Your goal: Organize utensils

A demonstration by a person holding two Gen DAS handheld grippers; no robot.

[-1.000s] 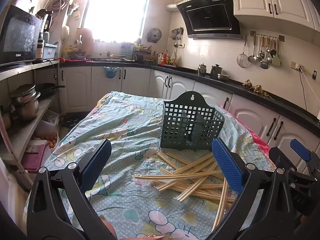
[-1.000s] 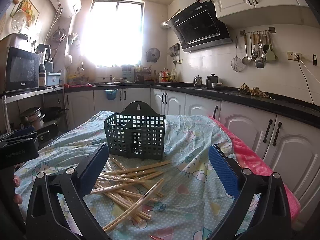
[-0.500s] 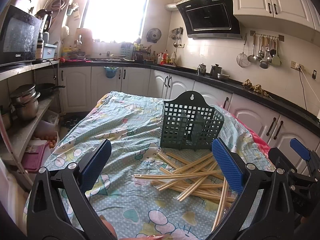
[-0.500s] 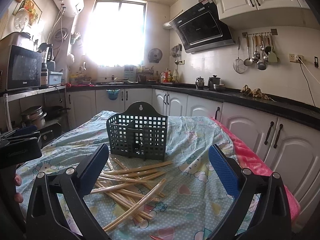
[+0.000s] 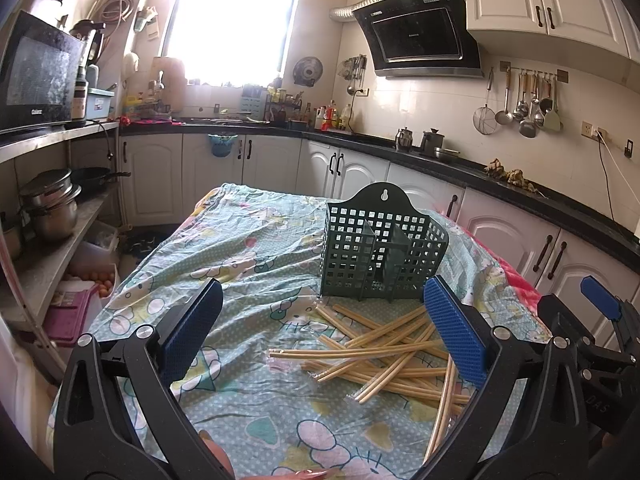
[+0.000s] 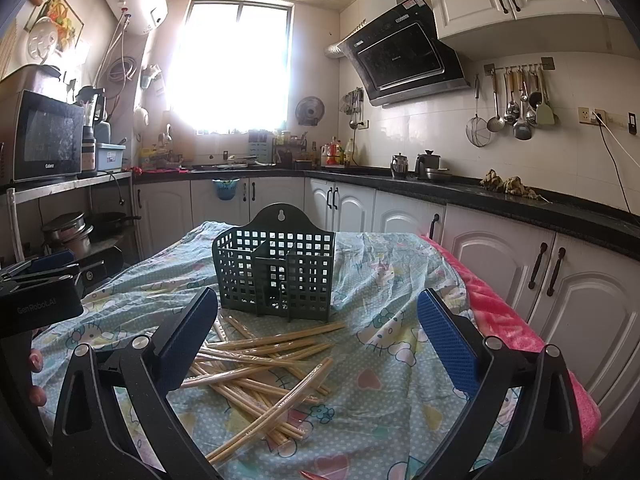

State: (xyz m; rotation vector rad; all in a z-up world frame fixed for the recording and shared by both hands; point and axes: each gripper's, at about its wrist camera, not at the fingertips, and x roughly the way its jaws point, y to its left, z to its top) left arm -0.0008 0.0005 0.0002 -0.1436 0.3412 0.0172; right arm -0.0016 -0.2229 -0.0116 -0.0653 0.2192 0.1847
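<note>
A dark green lattice utensil holder point(image 5: 382, 252) point(image 6: 276, 266) stands upright on the table, its compartments showing nothing inside. In front of it lies a loose pile of several wooden chopsticks point(image 5: 384, 350) point(image 6: 256, 364). My left gripper point(image 5: 324, 330) hangs open above the cloth, left of and just before the pile, with nothing between its blue pads. My right gripper point(image 6: 318, 332) is also open and holds nothing, hovering over the near side of the pile. The right gripper's body point(image 5: 592, 344) shows at the far right of the left wrist view.
A patterned cartoon tablecloth point(image 5: 240, 264) covers the table, with a pink cloth edge point(image 6: 500, 320) on the right side. White kitchen cabinets point(image 6: 520, 264) and a black counter run behind and to the right. Shelves with pots point(image 5: 52, 204) stand on the left.
The right wrist view has tilted up slightly, so the holder and chopsticks sit lower in the frame. The left gripper has hardly moved. Both stay open.
</note>
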